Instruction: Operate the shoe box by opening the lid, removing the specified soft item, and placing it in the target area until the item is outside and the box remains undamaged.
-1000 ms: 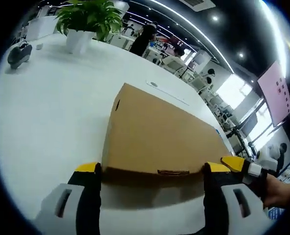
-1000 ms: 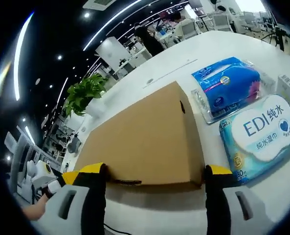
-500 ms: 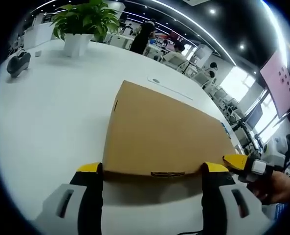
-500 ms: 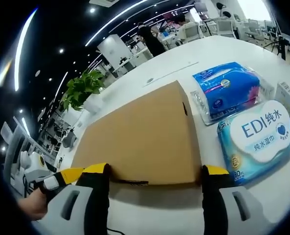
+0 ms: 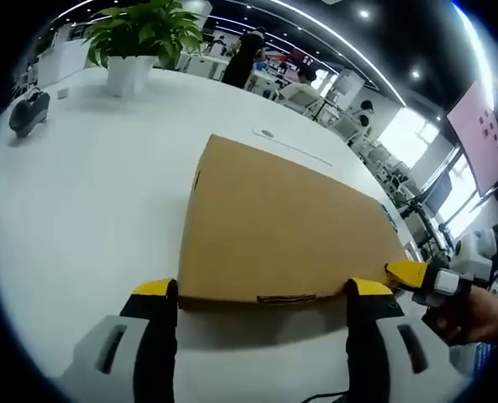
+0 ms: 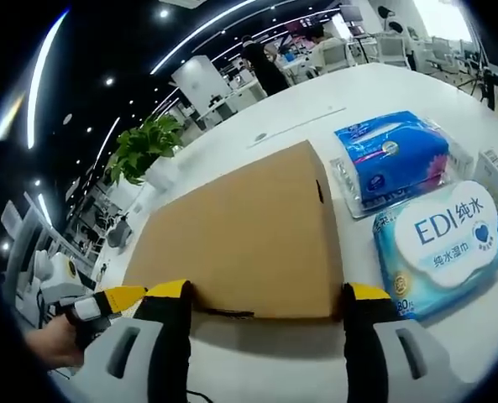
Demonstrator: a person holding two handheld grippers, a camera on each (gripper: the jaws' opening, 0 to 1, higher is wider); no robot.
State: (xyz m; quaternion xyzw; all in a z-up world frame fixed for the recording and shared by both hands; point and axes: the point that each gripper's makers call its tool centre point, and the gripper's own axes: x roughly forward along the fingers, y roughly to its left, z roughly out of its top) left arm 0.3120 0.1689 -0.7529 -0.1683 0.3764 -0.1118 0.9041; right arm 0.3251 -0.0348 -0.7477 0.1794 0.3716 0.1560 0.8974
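A plain brown cardboard shoe box (image 5: 282, 222) lies on the white table (image 5: 81, 185), its lid shut. My left gripper (image 5: 261, 302) is open, its yellow-tipped jaws standing just past the two corners of the box's near edge. From the other side my right gripper (image 6: 267, 304) is open the same way around the shoe box (image 6: 240, 239). The right gripper's yellow tip (image 5: 410, 274) enters the left gripper view at the right, held by a hand. The left gripper's tip (image 6: 118, 295) enters the right gripper view at the left.
A blue tissue pack (image 6: 391, 155) and a pale blue wet-wipes pack (image 6: 442, 239) lie right of the box. A potted green plant (image 5: 139, 38) and a dark object (image 5: 26, 113) stand far on the table. A person and desks are in the background.
Both views have shifted slightly as the hands moved; the box edge sits a touch closer between the jaws. The box and its lid have not moved.
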